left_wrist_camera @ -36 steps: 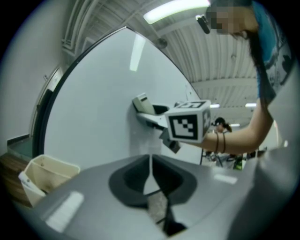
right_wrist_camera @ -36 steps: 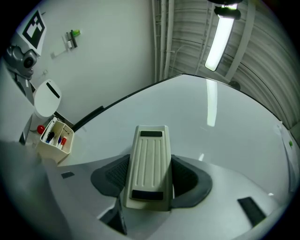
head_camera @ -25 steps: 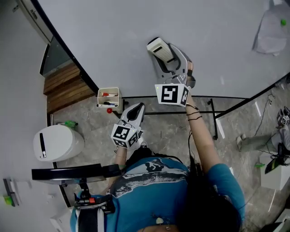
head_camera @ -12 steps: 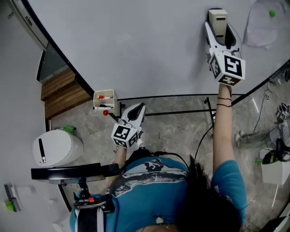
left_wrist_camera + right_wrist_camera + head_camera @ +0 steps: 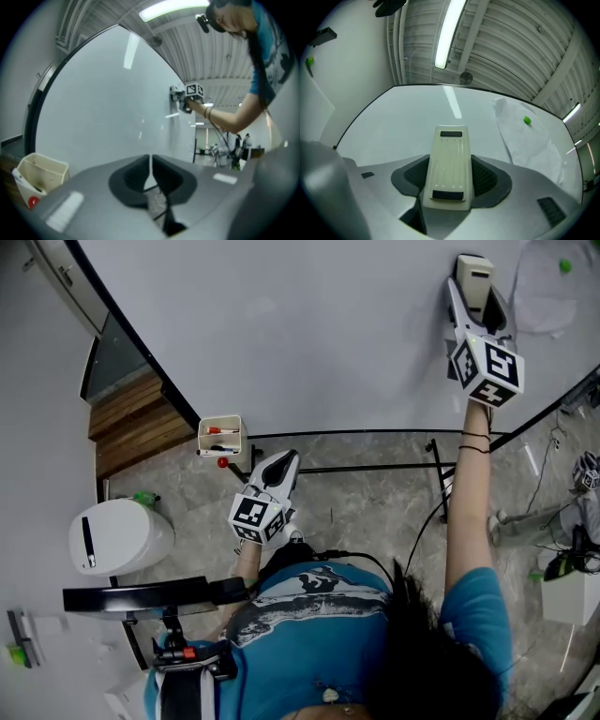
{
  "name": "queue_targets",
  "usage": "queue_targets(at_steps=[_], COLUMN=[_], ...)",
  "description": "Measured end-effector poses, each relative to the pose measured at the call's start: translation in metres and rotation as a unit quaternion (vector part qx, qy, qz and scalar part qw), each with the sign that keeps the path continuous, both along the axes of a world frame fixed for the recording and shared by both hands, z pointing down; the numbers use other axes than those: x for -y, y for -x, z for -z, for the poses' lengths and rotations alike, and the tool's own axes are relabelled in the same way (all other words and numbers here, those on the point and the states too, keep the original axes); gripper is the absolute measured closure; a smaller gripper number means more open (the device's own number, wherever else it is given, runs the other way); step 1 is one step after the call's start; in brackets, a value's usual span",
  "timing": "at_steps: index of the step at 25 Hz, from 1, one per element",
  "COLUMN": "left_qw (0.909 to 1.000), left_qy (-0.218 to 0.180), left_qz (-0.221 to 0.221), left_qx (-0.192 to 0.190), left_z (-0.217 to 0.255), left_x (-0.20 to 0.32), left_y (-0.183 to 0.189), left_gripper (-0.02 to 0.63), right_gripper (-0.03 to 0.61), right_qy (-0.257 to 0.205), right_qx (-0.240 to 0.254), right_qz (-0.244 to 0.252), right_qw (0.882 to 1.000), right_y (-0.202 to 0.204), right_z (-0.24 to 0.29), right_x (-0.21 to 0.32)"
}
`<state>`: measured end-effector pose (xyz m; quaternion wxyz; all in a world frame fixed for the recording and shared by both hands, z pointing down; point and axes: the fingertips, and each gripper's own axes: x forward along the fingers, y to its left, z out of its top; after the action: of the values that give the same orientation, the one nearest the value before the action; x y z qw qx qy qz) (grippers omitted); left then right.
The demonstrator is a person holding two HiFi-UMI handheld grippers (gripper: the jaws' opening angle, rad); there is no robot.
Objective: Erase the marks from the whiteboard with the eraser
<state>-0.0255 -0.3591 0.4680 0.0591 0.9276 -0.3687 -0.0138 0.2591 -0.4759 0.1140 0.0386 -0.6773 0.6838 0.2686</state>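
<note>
The head view looks steeply down on the whiteboard (image 5: 309,334). Both gripper views face it closely; the left one also catches the right gripper (image 5: 178,96).

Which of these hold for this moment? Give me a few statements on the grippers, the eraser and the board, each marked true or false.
1. The right gripper is shut on the eraser. True.
2. The left gripper holds a marker. False: it is shut with nothing in it, held low near the person's body.
3. The eraser lies in the small box at the lower edge of the whiteboard. False: that box holds markers, and the eraser is up at the board in the right gripper.
4. A sheet of paper with a green magnet hangs on the board to the right of the eraser. True.
</note>
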Motion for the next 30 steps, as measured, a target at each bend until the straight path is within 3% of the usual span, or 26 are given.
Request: queue_targets(at_steps=[6,12,21,30], left_qw=[1.0,1.0,0.9999,0.9984], left_qy=[-0.003,-0.003,0.003,0.037], left_qz=[0.005,0.003,0.007,0.037], left_qx=[0.005,0.006,0.011,0.022], left_z=[0.009,0.01,0.001,-0.021], left_x=[-0.032,-0.062,-0.149,-0.235], left_y=[-0.003,-0.017,-0.047,-0.048], left_gripper=[0.607,0.607,0.607,0.607], right_gripper=[0.314,0.314,0.314,0.314], right_qy=[0.065,0.145,0.215,0.283], right_qx=[-0.017,-0.056,-0.007,0.02], right_qz=[0.059,0.121,0.215,0.266], right_qw=[0.996,0.98,0.952,0.921], right_y=[0.049,0.123,0.165,0.189], right_z=[-0.055,-0.147,-0.224,-0.293], right_x=[-0.031,-0.07,-0.172,-0.267])
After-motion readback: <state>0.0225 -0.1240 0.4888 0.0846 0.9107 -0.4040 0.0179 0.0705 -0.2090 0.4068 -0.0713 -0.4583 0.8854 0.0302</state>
